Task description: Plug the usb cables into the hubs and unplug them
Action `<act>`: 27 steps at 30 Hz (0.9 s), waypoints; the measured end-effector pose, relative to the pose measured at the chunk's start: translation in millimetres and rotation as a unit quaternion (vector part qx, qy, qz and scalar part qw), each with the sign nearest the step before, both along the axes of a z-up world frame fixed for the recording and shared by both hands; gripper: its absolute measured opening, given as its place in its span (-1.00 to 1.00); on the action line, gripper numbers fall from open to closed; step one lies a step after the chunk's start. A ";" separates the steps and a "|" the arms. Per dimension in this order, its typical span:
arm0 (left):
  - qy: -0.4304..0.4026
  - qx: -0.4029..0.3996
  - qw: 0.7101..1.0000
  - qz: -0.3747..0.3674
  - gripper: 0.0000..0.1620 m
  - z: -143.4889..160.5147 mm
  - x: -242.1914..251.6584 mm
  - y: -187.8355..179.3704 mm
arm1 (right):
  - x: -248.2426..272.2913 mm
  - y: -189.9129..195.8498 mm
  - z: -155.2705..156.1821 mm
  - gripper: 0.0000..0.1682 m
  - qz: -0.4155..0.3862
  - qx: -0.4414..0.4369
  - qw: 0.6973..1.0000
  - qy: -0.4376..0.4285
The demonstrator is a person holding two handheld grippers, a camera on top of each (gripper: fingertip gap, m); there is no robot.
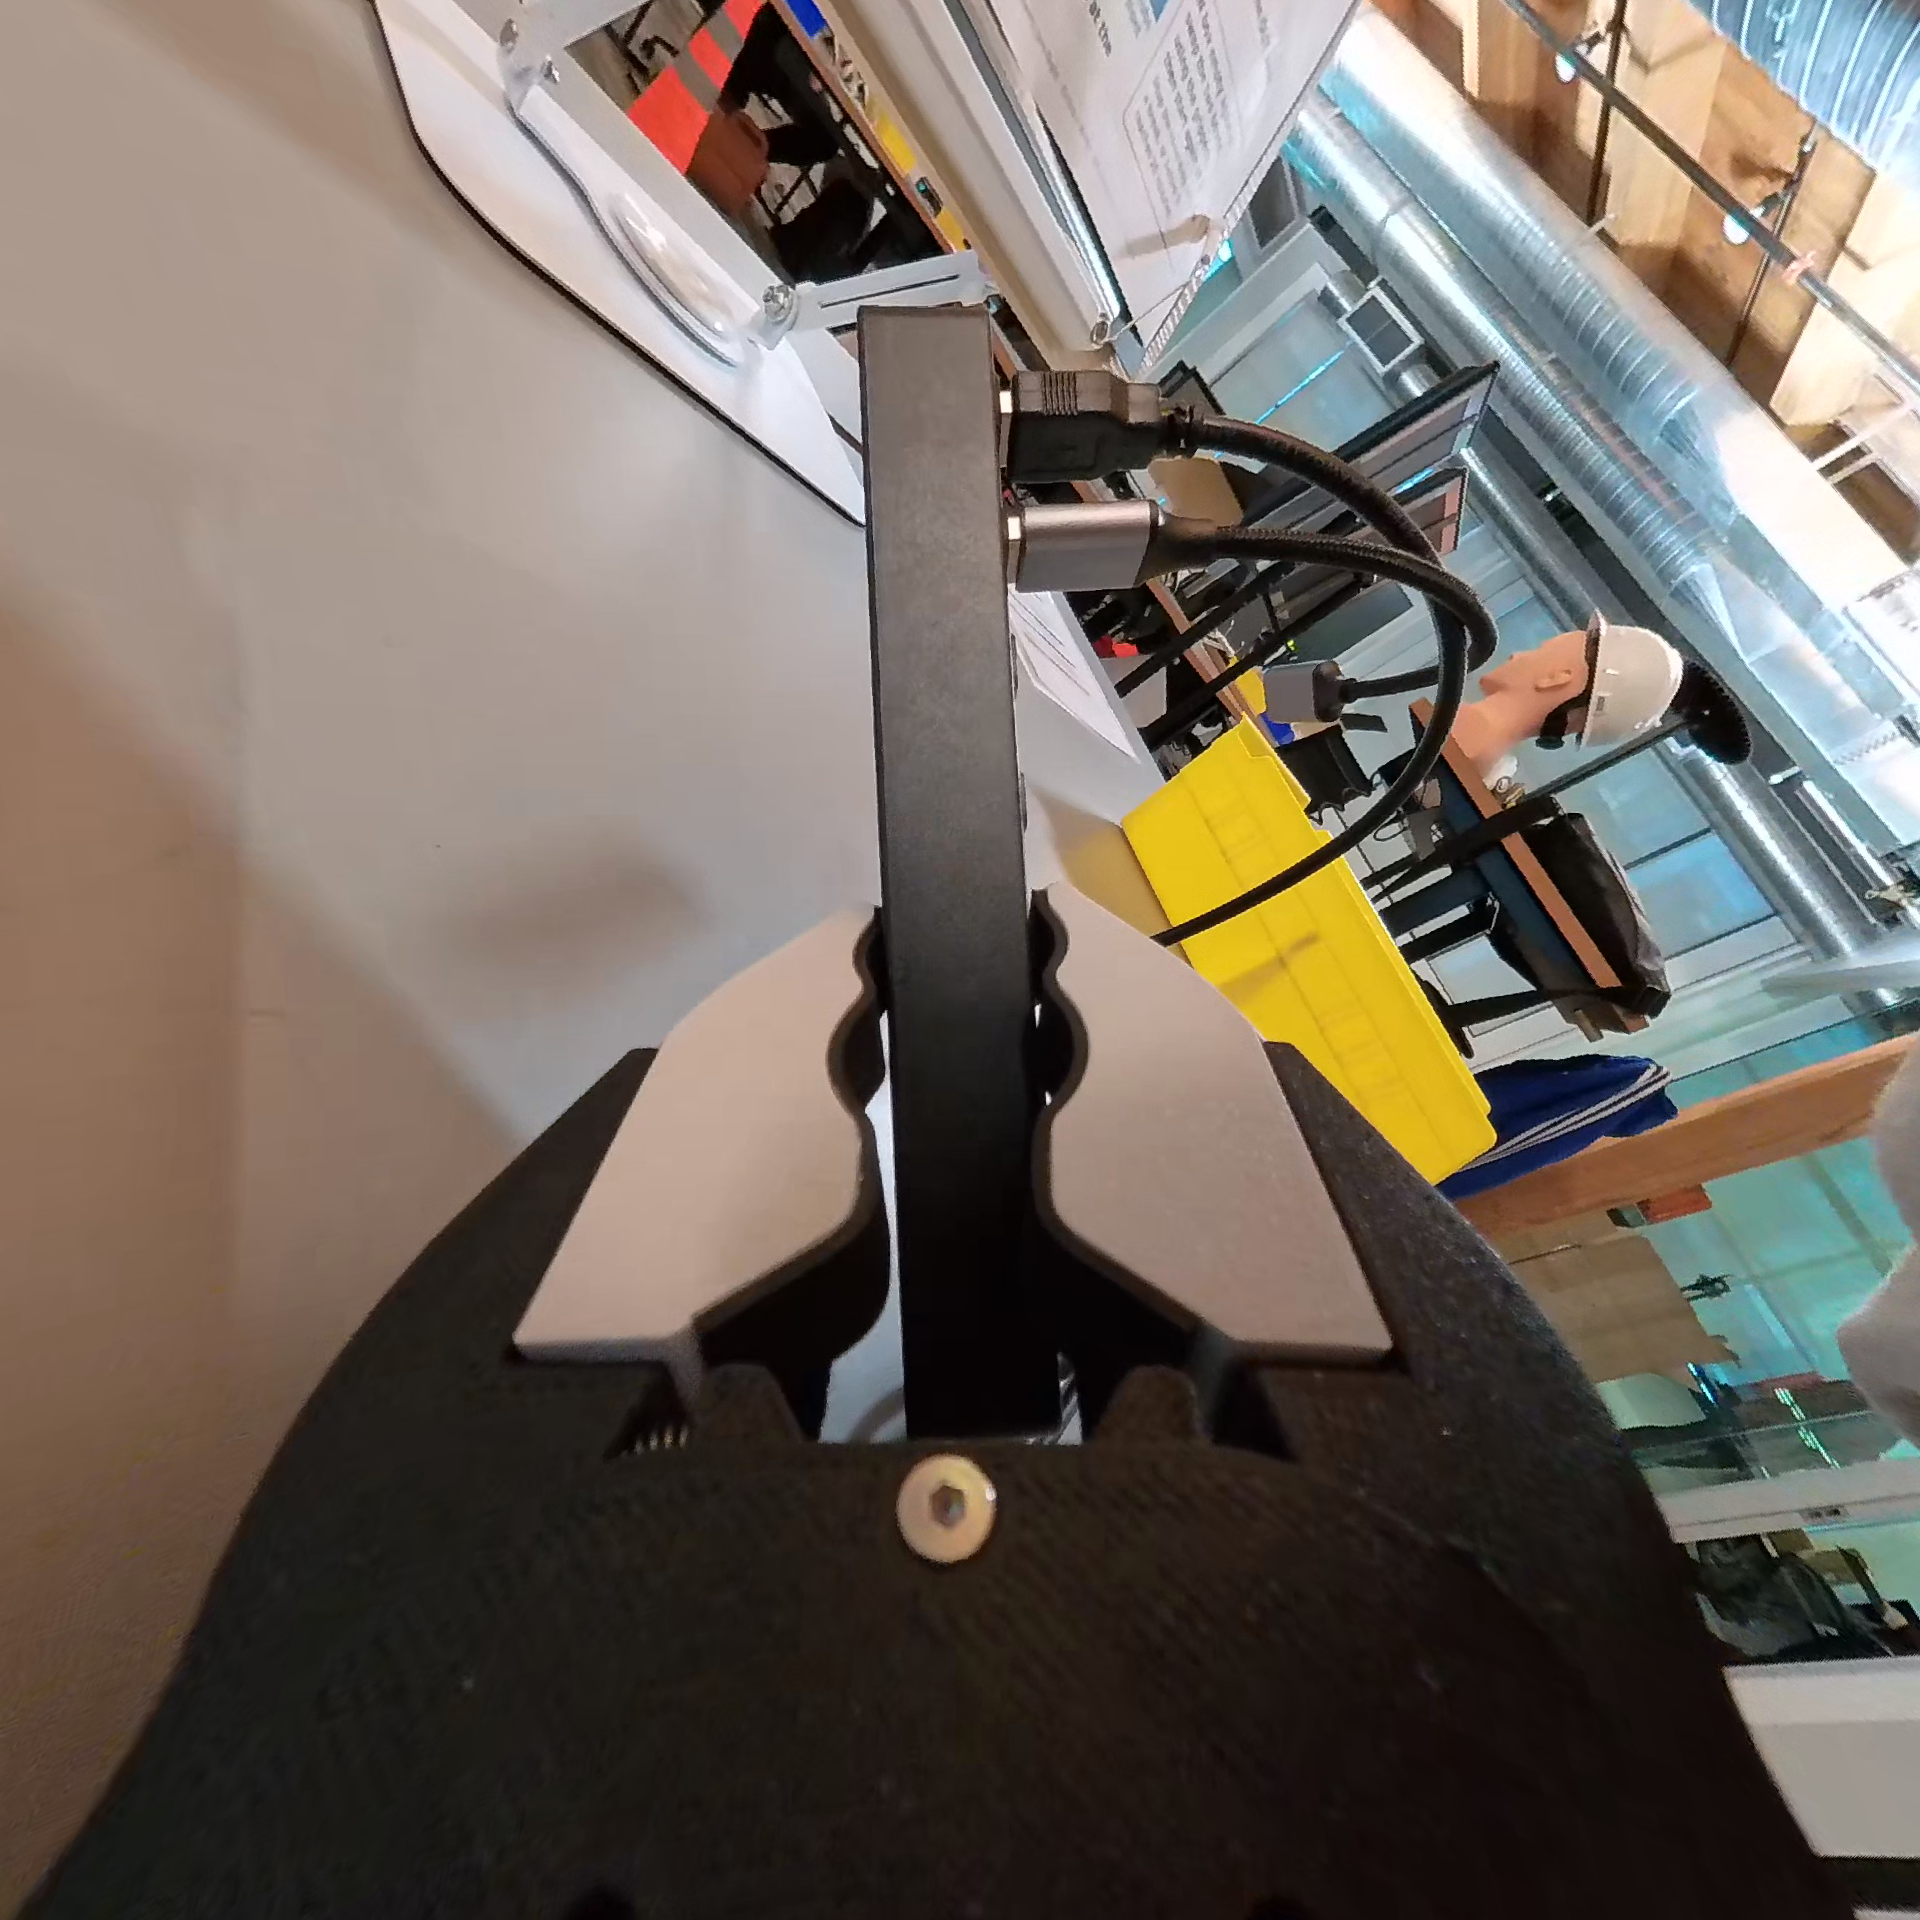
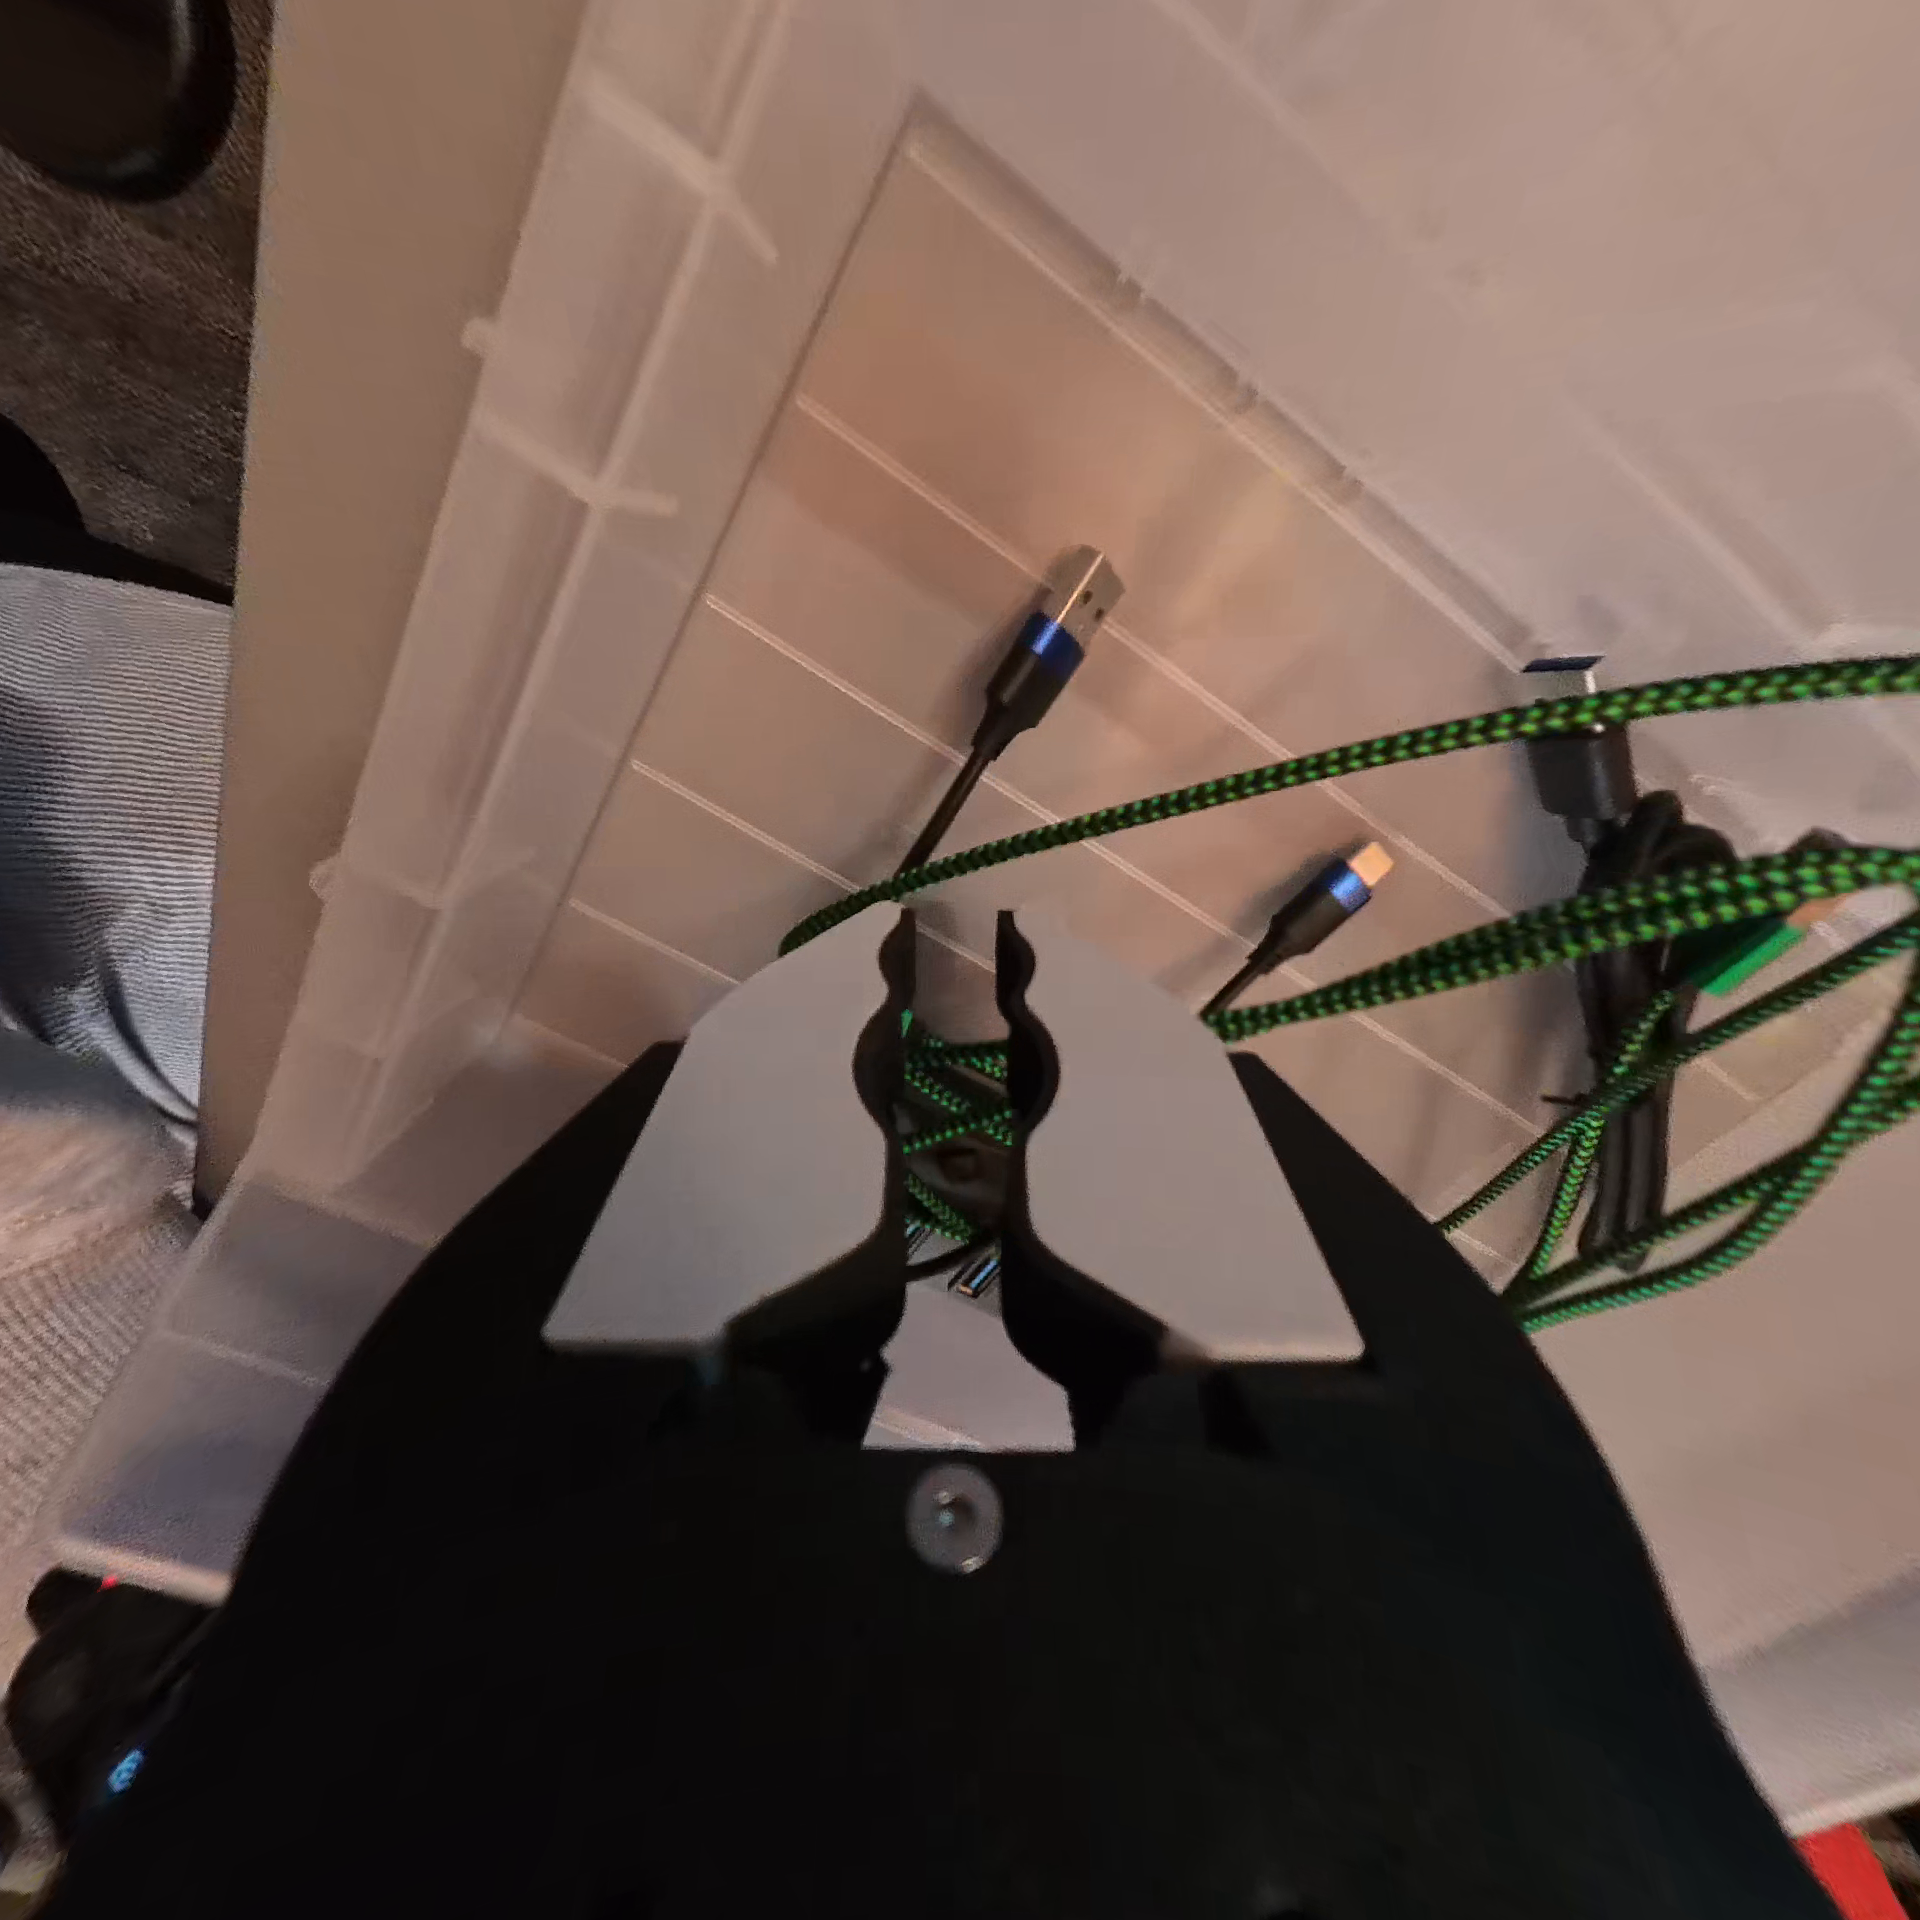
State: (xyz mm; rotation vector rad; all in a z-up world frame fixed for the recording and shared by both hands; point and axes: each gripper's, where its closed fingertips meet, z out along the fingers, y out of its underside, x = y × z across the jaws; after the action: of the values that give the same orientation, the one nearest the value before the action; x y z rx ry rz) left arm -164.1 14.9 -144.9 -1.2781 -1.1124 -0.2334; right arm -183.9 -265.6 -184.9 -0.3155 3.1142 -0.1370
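So the left gripper (image 1: 956, 935) is clamped on a long flat black metal USB hub (image 1: 940, 727), holding it by its near end, and the hub's long axis runs straight out along the fingers, away from the camera. At its far end, two plugs stick out sideways from the face on the right of that view: a black-shelled USB plug (image 1: 1081, 436) farthest out and a grey metal-shelled plug (image 1: 1091, 542) just nearer, both seated, with dark braided cables drooping off to the right. A third grey plug (image 1: 1304, 691) dangles loose a bit beyond those. Behind all that there's a yellow plastic bin (image 1: 1309, 966) near the white worktop (image 1: 364, 623) edge.

The right gripper (image 2: 954, 920) is over a translucent white plastic tray (image 2: 644, 540) of spare cables. Its jaws stand a little apart at the tips and I can't see anything pinched between them, so I'd call it released. Right under the fingers is a tangle of green-and-black braided cable (image 2: 1351, 764), and loops of it swing off to the right. Past that, a black cable with a blue-ringed silver USB-A plug (image 2: 1070, 613) lies on the tray floor, straight ahead of the jaws, its long axis nearly in line with the fingers and its plug end pointing away. A smaller blue-ringed plug (image 2: 1351, 878) sits ahead-right.

My read: the USB-A one is the easy grab, and the right gripper is the nearer one since the left is busy with the hub. Any plug then has to go in sideways, across the hub's length.
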 end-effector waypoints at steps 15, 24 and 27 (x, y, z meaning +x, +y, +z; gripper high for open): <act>0.000 0.000 1.000 -0.001 -0.68 -0.1 -0.2 1.0 | 6.2 -2.9 -9.4 -0.87 -0.035 0.033 0.998 -0.045; -0.001 0.002 1.000 -0.003 -0.68 -0.1 0.0 1.2 | 8.8 3.1 9.6 -0.97 -0.075 0.033 0.992 -0.098; -0.002 0.001 1.000 -0.003 -0.68 -0.2 -0.1 1.3 | 4.8 7.8 28.8 -0.97 -0.088 0.027 0.991 -0.094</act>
State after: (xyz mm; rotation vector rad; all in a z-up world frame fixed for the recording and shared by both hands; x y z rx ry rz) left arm -164.1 16.2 -145.1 -1.2793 -1.1110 -0.2410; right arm -179.1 -257.8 -156.0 -0.0248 2.9472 -0.0773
